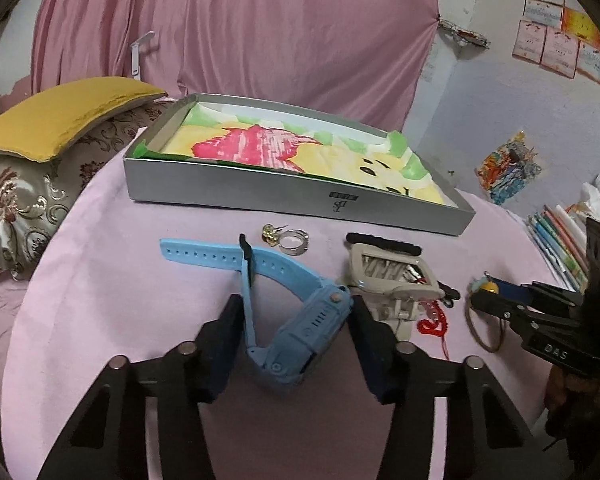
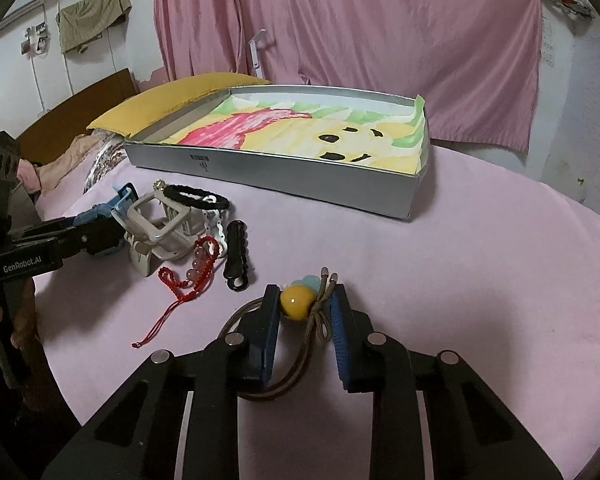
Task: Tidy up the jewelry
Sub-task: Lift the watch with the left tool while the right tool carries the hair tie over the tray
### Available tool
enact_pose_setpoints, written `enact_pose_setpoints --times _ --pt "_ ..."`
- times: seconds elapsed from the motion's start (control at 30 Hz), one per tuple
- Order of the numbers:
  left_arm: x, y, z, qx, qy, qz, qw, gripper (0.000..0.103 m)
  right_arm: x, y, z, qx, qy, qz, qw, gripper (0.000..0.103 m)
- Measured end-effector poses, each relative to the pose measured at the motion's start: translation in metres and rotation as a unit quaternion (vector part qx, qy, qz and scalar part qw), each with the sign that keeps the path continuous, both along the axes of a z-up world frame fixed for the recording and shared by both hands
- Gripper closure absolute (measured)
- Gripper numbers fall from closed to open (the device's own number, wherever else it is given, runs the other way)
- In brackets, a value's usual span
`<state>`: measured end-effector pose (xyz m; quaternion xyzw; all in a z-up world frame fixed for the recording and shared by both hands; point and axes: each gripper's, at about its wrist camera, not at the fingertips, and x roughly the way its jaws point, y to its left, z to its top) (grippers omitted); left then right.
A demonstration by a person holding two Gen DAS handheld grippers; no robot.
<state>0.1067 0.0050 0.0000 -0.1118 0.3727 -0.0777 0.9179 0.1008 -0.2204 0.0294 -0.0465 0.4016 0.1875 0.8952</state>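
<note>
A blue watch [image 1: 300, 320] lies on the pink cloth between the fingers of my left gripper [image 1: 296, 304], which stands open around its case. My right gripper [image 2: 305, 300] is open around a hair tie with a yellow bead [image 2: 296, 300]; its brown elastic loop [image 2: 300, 368] lies under the fingers. A silver box [image 1: 300, 196] lined with a cartoon-bear cloth stands behind. A ring [image 1: 294, 242] and a gold earring [image 1: 271, 233] lie in front of it. A beige hair claw [image 1: 392, 276], a black scrunchie [image 2: 196, 196], a red bead bracelet [image 2: 192, 272] and a black clip [image 2: 236, 256] lie between the grippers.
A yellow pillow [image 1: 60, 116] and a patterned cushion [image 1: 16, 208] lie left of the table. A pink curtain [image 1: 240, 32] hangs behind. Books and pencils [image 1: 560, 240] are stacked at the right. The round table's pink cloth [image 2: 480, 260] extends right.
</note>
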Motion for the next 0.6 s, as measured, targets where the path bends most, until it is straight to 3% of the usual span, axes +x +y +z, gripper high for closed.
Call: enact_pose_setpoints --times 0.3,0.6 --pt "-0.013 0.000 0.000 -0.018 -0.019 -0.003 0.9997 0.062 -0.012 0.002 0.012 0.036 -0.052 0.011 0.998 0.081" --pt "-0.032 0.003 0.026 -0.034 -0.121 0.007 0.9921 0.065 -0.022 0.022 0.047 0.066 -0.153 0.034 0.985 0.081"
